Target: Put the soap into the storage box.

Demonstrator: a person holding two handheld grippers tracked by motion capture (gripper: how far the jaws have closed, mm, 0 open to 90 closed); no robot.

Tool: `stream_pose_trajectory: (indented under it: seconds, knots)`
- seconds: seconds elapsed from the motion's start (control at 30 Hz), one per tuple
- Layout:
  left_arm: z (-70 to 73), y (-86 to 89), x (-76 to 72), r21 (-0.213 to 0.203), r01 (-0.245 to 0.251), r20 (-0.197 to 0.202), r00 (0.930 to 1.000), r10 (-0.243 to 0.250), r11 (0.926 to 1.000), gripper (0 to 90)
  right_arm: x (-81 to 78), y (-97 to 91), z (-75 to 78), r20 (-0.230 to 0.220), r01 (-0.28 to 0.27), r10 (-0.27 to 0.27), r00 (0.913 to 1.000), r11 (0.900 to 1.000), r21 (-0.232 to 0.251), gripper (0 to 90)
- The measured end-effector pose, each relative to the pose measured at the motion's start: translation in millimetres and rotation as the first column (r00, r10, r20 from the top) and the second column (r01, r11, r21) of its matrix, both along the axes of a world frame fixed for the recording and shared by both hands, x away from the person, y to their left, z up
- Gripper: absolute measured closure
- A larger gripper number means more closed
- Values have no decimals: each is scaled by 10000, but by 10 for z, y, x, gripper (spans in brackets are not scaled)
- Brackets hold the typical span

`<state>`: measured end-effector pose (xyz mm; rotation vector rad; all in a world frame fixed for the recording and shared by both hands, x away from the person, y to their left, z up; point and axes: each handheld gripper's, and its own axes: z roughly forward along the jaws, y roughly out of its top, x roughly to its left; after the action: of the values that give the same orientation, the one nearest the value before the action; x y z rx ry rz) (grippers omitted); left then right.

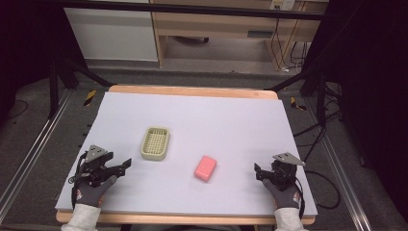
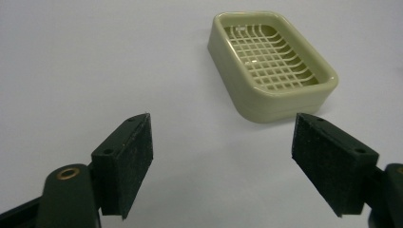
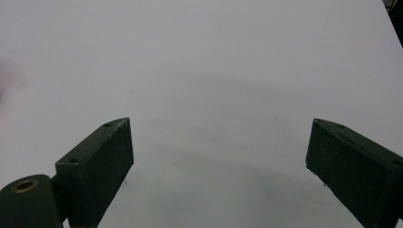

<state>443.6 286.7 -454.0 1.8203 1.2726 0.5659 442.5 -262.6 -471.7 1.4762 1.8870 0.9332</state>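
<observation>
High view: pink soap point(image 1: 205, 167) lies on the surface point(image 1: 231, 120), right of the dish point(image 1: 155, 143). Left view: left tongs point(image 2: 222, 164) gape empty before the dish. Right view: right tongs point(image 3: 218, 173) gape empty; best close squarely across the soap.
</observation>
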Motion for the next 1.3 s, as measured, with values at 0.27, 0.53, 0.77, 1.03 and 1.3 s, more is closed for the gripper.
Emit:
stream_pose_trajectory:
  seconds: [0.27,0.53,0.77,1.03,1.3]
  knots:
    - [9,-110,-31,277,82,51,10000,-84,9996,226,-20,36,9,52,-48,48,10000,10000,-21,88]
    - [9,-225,-50,412,385,16,9993,-386,9984,226,-25,54,13,77,-100,101,9999,9999,-14,85]
    - [14,-300,-50,374,636,-111,9979,-632,9973,224,-19,58,13,74,-106,106,9999,9999,5,82]
    - [30,-388,-43,296,831,-162,9964,-827,9961,221,-25,73,30,164,-56,57,9998,10000,-38,81]
    - [49,-453,-42,198,976,-181,9951,-972,9950,223,-30,72,40,258,-3,4,9997,10000,-50,80]
